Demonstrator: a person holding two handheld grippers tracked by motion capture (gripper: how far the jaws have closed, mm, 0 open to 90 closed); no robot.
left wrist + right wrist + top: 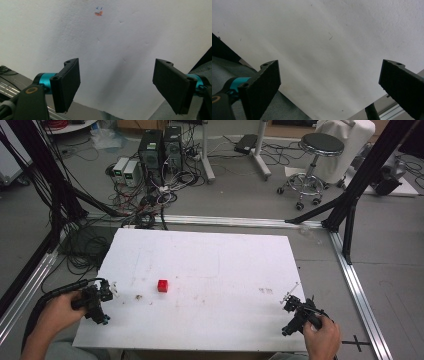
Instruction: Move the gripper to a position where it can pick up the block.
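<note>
A small red cube (162,285) sits alone on the white foam tabletop (210,265), a little left of centre. My left gripper (100,300) is held over the table's front left corner, well left of the cube. In the left gripper view it (116,87) is open, jaws wide apart with bare white board between them. My right gripper (295,312) hovers near the front right corner, far from the cube. In the right gripper view it (329,87) is open too, nothing between its jaws.
Small brown and orange marks (138,296) (98,13) dot the board. Beyond the far edge lie tangled cables and computer towers (160,150), plus a round stool (315,162). Black frame legs (350,200) and aluminium rails (360,290) flank the table.
</note>
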